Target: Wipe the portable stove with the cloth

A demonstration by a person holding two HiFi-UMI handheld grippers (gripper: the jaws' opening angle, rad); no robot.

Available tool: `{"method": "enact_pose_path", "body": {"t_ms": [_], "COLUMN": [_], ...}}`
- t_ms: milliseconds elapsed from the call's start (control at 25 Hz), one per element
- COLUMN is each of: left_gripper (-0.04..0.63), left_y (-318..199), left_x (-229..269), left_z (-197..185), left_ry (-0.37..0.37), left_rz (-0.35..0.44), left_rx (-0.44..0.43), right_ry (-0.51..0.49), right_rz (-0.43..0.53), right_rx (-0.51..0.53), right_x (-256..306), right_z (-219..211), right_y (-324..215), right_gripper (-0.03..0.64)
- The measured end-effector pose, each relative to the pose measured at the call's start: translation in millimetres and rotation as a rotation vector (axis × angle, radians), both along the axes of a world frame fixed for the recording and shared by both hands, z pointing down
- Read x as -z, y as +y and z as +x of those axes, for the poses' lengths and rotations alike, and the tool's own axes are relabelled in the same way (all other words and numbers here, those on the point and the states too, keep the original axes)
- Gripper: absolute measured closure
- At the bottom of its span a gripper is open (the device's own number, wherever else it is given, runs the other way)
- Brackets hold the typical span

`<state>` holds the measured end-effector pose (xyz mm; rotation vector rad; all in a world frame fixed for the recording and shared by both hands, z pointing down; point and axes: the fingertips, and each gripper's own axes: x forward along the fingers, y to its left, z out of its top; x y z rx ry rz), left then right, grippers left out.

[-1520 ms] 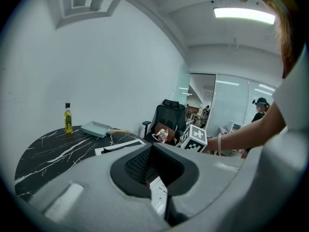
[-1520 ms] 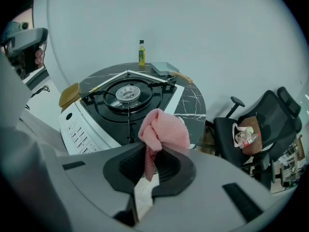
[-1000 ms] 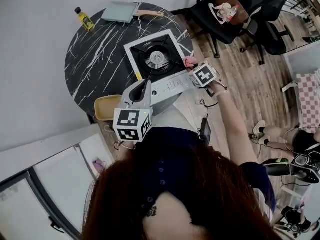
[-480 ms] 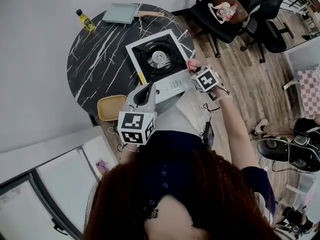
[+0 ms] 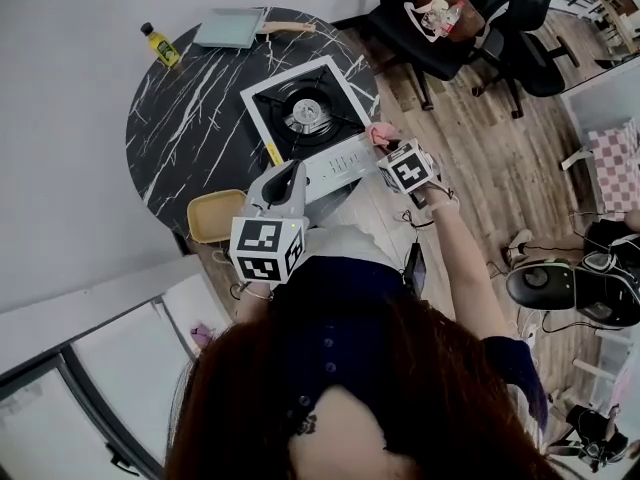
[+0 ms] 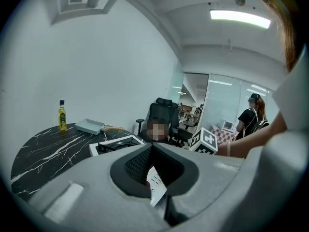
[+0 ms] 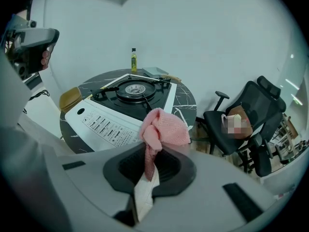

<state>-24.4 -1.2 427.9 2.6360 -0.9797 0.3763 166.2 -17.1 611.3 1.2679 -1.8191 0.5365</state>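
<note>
The white portable stove (image 5: 305, 118) with its black burner sits at the near right edge of the round black marble table (image 5: 190, 118). A pink cloth (image 5: 381, 133) is bunched in my right gripper (image 5: 388, 143), which is shut on it just off the stove's right front corner. In the right gripper view the cloth (image 7: 161, 129) sticks up out of my right gripper (image 7: 153, 163), with the stove (image 7: 130, 93) beyond it. My left gripper (image 5: 288, 173) hovers over the stove's front panel, shut and holding nothing. In the left gripper view, my left gripper (image 6: 152, 166) points at the stove (image 6: 116, 143).
A yellow bottle (image 5: 160, 43) and a grey tray (image 5: 230, 26) with a wooden handle stand at the table's far side. A yellow stool (image 5: 215, 215) is tucked at the near left. Black office chairs (image 5: 450, 18) stand to the right on the wooden floor. A person (image 6: 251, 117) stands far off.
Both grippers keep almost the same places at the stove's front, the right one still holding the cloth. The head view has shifted slightly.
</note>
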Motion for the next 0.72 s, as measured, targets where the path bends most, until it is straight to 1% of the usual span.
{"method": "enact_pose_path", "body": {"t_ms": [160, 320, 520, 720], "left_gripper": [0.583, 0.583, 0.583, 0.583], "left_y": [4.8, 12.0, 18.8, 27.1], "left_x": [-0.4, -1.3, 2.7, 1.0], "left_z": [10.2, 17.1, 22.6, 21.2], "left_ry": [-0.001, -0.011, -0.012, -0.017], "left_rz": [0.0, -0.002, -0.006, -0.017], "left_rx": [-0.004, 0.004, 0.039, 0.078], "right_ry": [-0.008, -0.014, -0.042, -0.025], "right_rz": [0.009, -0.004, -0.019, 0.018], "right_rx": [0.006, 0.002, 0.01, -0.006], "right_x": [2.4, -3.8, -2.7, -2.5], "right_z": [-1.4, 1.0, 2.2, 1.2], "right_y": [3.0, 11.0, 14.2, 17.9], "right_gripper": [0.58, 0.58, 0.58, 0.581]}}
